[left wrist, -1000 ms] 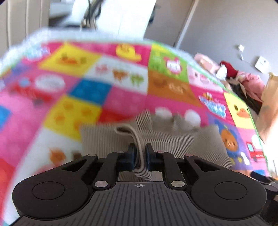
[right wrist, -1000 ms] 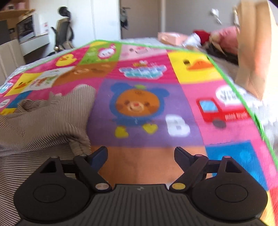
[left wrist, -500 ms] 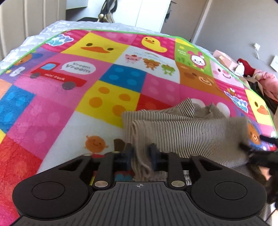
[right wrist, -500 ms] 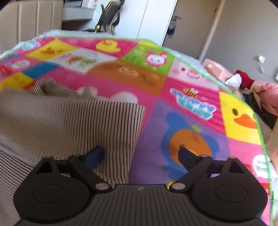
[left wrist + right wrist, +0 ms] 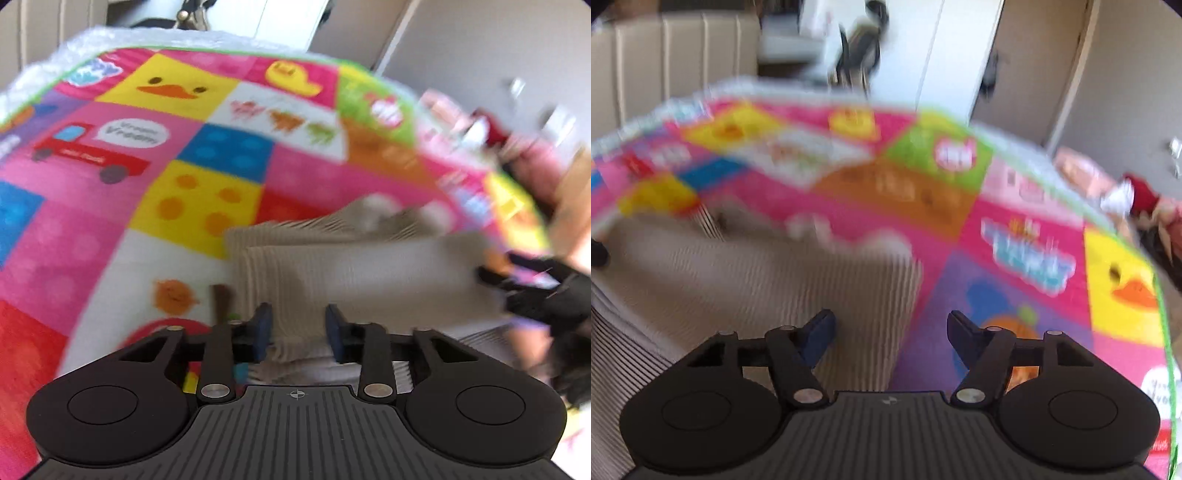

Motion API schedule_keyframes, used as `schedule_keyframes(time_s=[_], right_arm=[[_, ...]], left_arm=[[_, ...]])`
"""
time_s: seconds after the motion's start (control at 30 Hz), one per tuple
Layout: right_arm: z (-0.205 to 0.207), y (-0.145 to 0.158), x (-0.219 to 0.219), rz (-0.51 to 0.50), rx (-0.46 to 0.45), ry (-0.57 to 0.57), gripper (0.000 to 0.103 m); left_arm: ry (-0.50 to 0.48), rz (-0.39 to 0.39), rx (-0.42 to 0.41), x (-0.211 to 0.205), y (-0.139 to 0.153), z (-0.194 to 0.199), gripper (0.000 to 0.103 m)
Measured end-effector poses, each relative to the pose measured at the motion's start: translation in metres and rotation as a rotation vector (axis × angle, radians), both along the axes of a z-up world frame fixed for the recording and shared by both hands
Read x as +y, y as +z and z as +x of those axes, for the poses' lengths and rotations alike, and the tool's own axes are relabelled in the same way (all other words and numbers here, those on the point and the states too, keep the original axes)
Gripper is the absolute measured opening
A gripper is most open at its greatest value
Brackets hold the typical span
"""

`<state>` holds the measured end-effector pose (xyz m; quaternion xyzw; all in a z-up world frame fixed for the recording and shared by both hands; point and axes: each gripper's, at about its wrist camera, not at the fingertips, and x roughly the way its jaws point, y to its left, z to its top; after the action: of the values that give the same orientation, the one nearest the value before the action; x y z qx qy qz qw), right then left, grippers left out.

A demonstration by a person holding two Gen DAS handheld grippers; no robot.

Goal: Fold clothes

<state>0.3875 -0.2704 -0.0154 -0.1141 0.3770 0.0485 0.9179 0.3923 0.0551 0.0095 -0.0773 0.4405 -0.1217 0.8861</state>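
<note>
the striped garment [image 5: 354,266] lies folded on the play mat [image 5: 110,206], at 12 o'clock from my left gripper [image 5: 297,332]. both it and the right gripper [image 5: 890,332] gape, holding nothing. i judge i should press the fold flat before regrasping an edge.

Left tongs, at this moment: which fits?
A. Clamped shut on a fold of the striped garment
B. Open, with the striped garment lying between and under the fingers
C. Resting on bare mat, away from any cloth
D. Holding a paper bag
B: in the left wrist view the left tongs stand with a clear gap between the blue pads, and the striped garment lies flat on the play mat beneath them, not pinched.
</note>
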Motion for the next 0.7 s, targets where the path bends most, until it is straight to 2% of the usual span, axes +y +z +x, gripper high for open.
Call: schedule_keyframes(time_s=[0.03,0.07,0.1,0.13,0.17,0.23,0.27,0.37,0.47,0.57,0.63,0.7], right_arm=[[0.004,-0.001,-0.003,0.020,0.021,-0.012,0.072],[0.007,0.002,-0.007,0.047,0.031,-0.026,0.072],[0.008,0.009,-0.011,0.090,0.030,-0.033,0.072],[0.009,0.018,-0.016,0.141,0.024,-0.039,0.072],[0.010,0.024,-0.021,0.190,0.020,-0.046,0.072],[0.021,0.029,-0.030,0.264,0.043,-0.077,0.073],[0.028,0.027,-0.035,0.293,0.055,-0.095,0.073],[0.052,0.013,-0.043,0.372,0.109,-0.124,0.075],[0.072,-0.002,-0.040,0.475,0.179,-0.125,0.077],[0.080,-0.008,-0.022,0.488,0.202,-0.087,0.077],[0.081,-0.007,-0.007,0.422,0.207,-0.046,0.065],[0.078,-0.002,0.003,0.368,0.208,0.008,0.039]], left_arm=[[0.005,0.059,-0.001,-0.004,-0.005,0.003,0.054],[0.022,0.038,0.006,0.001,-0.002,0.005,0.049],[0.030,-0.031,0.014,0.010,0.003,0.006,0.049],[0.038,-0.107,0.022,0.020,0.009,0.008,0.055],[0.035,-0.170,0.040,0.028,0.011,0.012,0.065],[0.018,-0.267,0.112,0.035,0.007,0.024,0.077],[0.018,-0.303,0.157,0.036,0.000,0.030,0.078],[0.062,-0.325,0.229,0.035,-0.021,0.046,0.078],[0.075,-0.343,0.205,0.027,-0.026,0.058,0.082],[0.064,-0.317,0.177,0.012,-0.028,0.067,0.088],[0.054,-0.272,0.153,0.003,-0.027,0.069,0.086],[0.033,-0.192,0.122,-0.006,-0.024,0.067,0.068]])
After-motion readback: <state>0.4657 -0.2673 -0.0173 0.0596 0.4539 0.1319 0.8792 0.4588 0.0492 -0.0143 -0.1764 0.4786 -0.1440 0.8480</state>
